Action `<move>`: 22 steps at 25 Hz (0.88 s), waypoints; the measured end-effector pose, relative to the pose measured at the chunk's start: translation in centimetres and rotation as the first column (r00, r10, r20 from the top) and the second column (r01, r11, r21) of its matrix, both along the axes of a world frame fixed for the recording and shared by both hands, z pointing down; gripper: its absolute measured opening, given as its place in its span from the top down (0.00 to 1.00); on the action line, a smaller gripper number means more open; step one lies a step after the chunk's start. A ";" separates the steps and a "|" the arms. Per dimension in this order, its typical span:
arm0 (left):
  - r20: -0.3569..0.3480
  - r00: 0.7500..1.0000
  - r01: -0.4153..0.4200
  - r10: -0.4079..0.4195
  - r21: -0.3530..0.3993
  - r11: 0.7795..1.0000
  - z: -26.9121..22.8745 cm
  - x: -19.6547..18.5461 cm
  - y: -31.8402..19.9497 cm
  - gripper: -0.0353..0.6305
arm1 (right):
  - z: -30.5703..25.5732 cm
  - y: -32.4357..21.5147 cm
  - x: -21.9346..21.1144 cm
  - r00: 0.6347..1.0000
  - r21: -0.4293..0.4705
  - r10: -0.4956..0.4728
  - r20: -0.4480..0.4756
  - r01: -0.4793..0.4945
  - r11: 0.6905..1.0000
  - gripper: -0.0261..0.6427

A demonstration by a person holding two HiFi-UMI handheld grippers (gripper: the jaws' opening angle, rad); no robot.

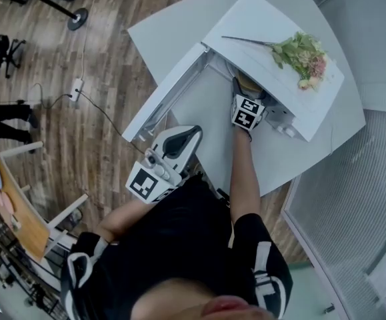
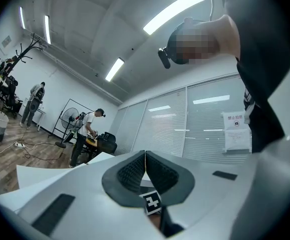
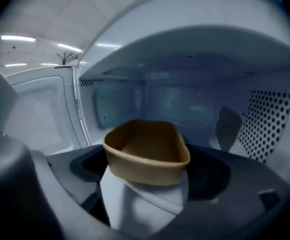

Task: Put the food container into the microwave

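Note:
A white microwave (image 1: 259, 25) stands on the white table (image 1: 173, 25), its door (image 1: 169, 93) swung open to the left. My right gripper (image 1: 248, 109) reaches into the cavity, shut on the food container (image 3: 147, 151), a tan open tub with a white lower body. In the right gripper view the container hangs between the dark pads (image 3: 212, 171), inside the microwave cavity (image 3: 185, 101) and above its floor. A tan bit of the container (image 1: 247, 83) shows in the head view. My left gripper (image 1: 179, 142) is held near the body, shut, with nothing between its fingers (image 2: 157, 171).
A bunch of flowers (image 1: 303, 55) lies on top of the microwave. Inside, the right wall is perforated (image 3: 270, 124) and the door (image 3: 42, 109) stands at the left. People and a fan (image 2: 69, 119) stand far back in the room. A wooden chair (image 1: 19, 199) is at the left.

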State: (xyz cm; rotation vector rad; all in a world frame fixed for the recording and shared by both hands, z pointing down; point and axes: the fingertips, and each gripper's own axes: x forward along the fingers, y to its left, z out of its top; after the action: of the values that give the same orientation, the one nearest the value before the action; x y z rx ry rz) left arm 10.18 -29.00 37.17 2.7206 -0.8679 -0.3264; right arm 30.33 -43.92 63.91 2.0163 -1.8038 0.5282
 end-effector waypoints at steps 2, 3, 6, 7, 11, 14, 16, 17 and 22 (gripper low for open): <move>0.004 1.000 0.001 -0.001 -0.006 1.000 0.3 -0.2 -0.5 0.91 | 0.5 -0.9 0.2 1.000 -0.004 0.002 -0.004 -0.002 1.000 0.23; 0.006 1.000 0.002 -0.002 -0.007 1.000 0.4 -0.3 -0.8 0.91 | 0.8 -1.3 0.3 1.000 -0.006 0.004 -0.004 -0.004 1.000 0.23; 0.012 1.000 0.005 -0.005 -0.011 1.000 0.7 -0.7 -1.3 0.91 | 1.6 -2.0 0.6 1.000 -0.026 0.009 -0.007 -0.009 1.000 0.23; 0.013 1.000 0.006 -0.006 -0.012 1.000 0.7 -0.7 -1.4 0.91 | 1.9 -2.0 0.7 1.000 -0.041 0.009 -0.007 -0.010 0.999 0.23; 0.008 1.000 0.004 -0.004 -0.013 1.000 0.6 -0.9 -1.4 0.91 | 3.6 -1.9 0.6 1.000 -0.102 0.002 0.014 -0.001 0.995 0.23; 0.004 1.000 -0.001 0.001 -0.007 1.000 0.3 -0.9 -0.9 0.91 | 3.8 -1.5 0.6 1.000 -0.125 0.007 0.023 -0.004 0.992 0.22; 0.003 1.000 -0.002 0.002 -0.002 1.000 -0.1 -0.8 -0.5 0.91 | 3.6 -1.1 0.6 1.000 -0.134 0.015 0.024 -0.012 0.991 0.21; 0.001 1.000 -0.002 0.002 0.001 1.000 -0.3 -0.8 -0.2 0.91 | 3.6 -0.7 0.6 1.000 -0.138 0.018 0.024 -0.015 0.990 0.21; 0.000 1.000 0.001 -0.001 0.023 1.000 -1.4 -0.9 2.6 0.91 | 3.7 1.2 0.7 0.999 -0.137 0.034 0.036 -0.029 0.990 0.17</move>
State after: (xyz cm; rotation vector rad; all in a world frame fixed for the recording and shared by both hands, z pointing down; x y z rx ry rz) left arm 9.31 -26.40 35.75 2.7413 -0.8712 -0.3381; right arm 31.03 -42.70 67.62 1.9581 -1.7105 0.6844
